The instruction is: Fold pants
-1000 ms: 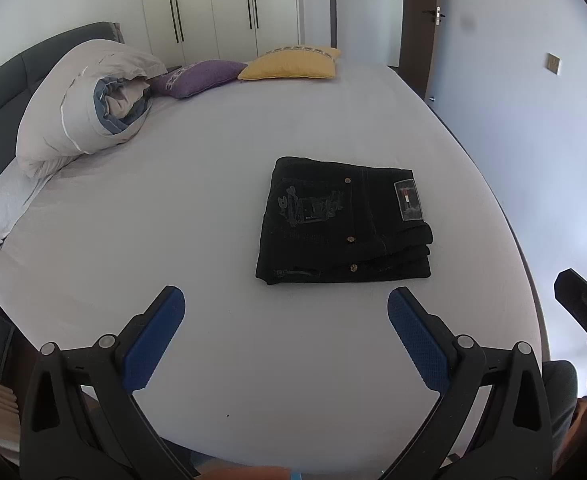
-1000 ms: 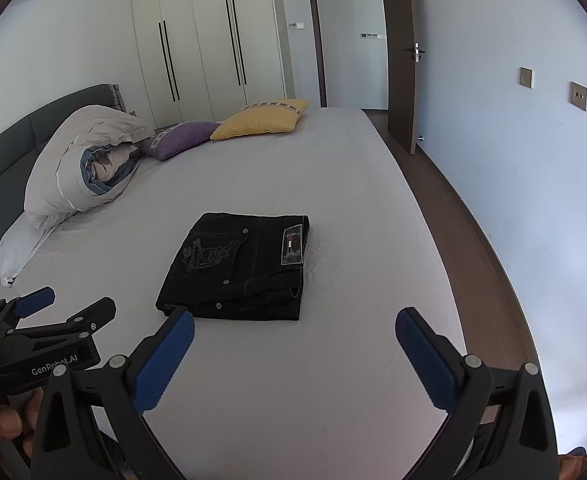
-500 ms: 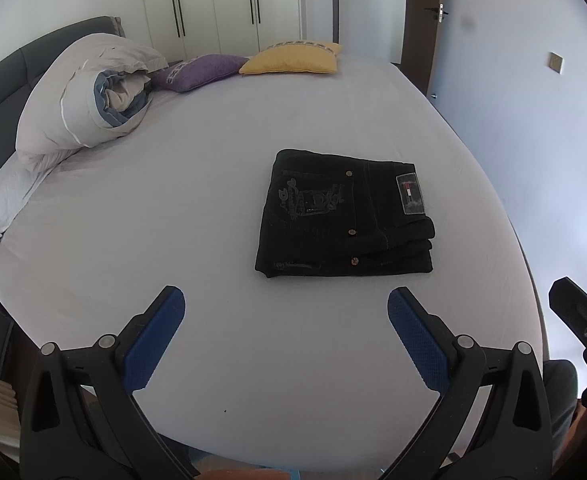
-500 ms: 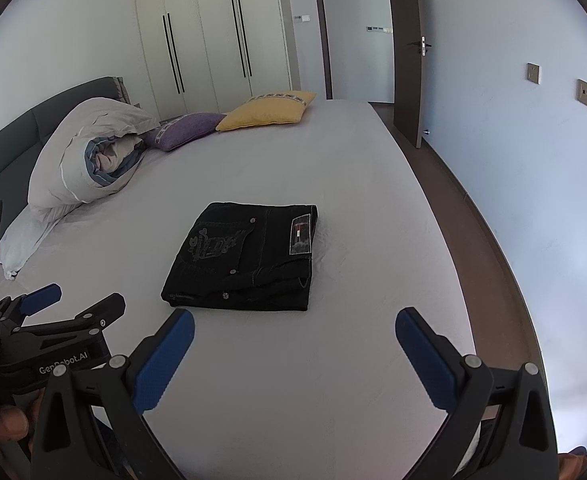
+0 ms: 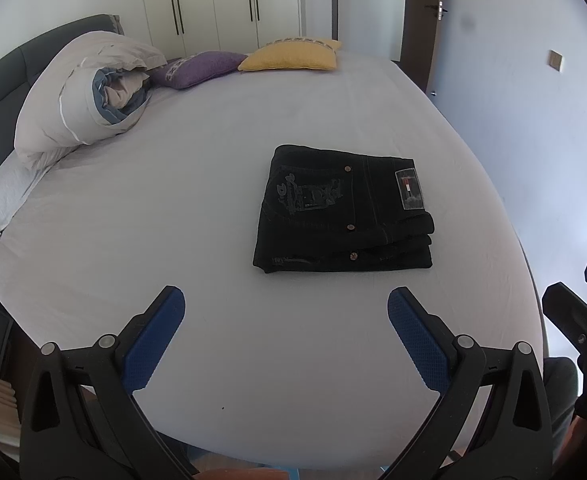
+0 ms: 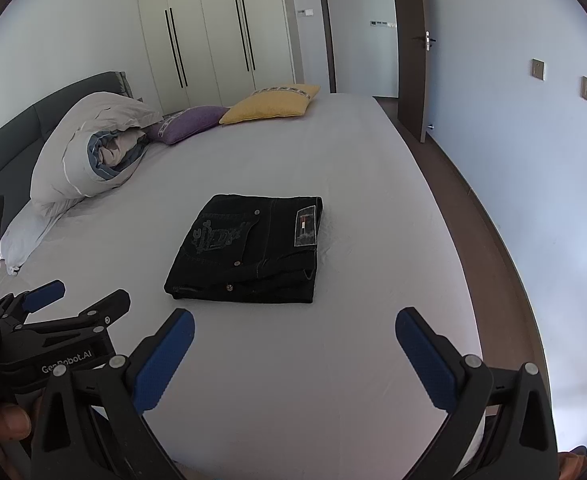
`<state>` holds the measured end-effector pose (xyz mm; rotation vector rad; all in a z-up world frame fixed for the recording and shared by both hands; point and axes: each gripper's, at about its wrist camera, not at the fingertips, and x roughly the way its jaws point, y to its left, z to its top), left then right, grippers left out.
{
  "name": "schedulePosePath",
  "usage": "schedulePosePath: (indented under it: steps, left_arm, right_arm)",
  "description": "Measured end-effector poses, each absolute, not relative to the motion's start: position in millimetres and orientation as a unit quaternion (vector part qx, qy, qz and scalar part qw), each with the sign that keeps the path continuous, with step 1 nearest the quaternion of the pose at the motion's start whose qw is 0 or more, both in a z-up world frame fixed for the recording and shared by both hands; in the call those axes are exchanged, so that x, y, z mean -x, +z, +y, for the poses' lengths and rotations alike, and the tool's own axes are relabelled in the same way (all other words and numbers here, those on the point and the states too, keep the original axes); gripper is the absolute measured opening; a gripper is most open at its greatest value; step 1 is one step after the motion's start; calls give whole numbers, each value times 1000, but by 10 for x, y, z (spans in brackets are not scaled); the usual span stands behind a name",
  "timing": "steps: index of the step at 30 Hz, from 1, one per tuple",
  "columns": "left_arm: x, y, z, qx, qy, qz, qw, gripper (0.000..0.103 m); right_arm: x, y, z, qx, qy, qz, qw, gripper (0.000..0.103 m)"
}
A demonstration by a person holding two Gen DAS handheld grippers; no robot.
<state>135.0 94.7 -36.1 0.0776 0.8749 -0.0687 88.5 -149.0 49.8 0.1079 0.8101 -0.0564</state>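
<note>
The black pants [image 5: 343, 210] are lying as a compact folded stack on the bed [image 5: 173, 208], probably finished, while the left gripper [image 5: 285, 336] and right gripper [image 6: 293, 350] are hovering near, fingers apart, gripping nothing.

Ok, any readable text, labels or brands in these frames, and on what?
"GenRobot.AI": side of the left gripper, seen from the right wrist.
Small white print beside it: unreadable.
Patch label on the folded black pants: blurred.
Pocket embroidery: not legible.
</note>
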Motion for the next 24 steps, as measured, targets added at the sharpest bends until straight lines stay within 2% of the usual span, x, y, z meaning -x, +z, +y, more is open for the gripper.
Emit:
schedulePosePath:
  steps: [24]
  left_arm:
    - [-1344,-421,955,-32,-36,430,902,103]
  right_arm:
    - [-864,416,-1475,-53,-27,400,915,103]
